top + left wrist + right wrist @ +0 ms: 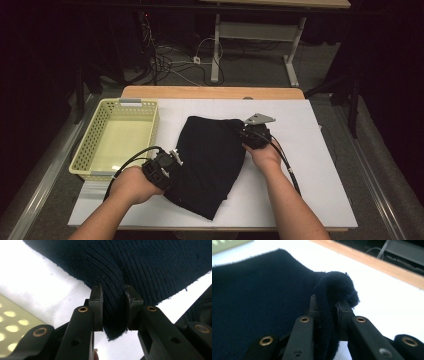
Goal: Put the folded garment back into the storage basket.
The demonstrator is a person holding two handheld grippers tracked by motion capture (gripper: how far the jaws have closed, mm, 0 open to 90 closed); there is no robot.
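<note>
A dark knitted garment (212,162) lies folded on the white table top (300,165), between my two hands. My left gripper (172,167) is at its left edge, shut on a pinched fold of the ribbed cloth (113,307) that bunches between the pads. My right gripper (245,131) is at the garment's far right corner, shut on a bundled lump of the knit (334,290) that bulges over the fingertips. The cloth at both grips is lifted a little off the table.
A pale yellow perforated basket (117,137) stands at the left of the table, close to my left hand; its wall (15,325) appears in the left gripper view. The wooden table edge (212,92) runs along the back. Cables lie on the floor beyond.
</note>
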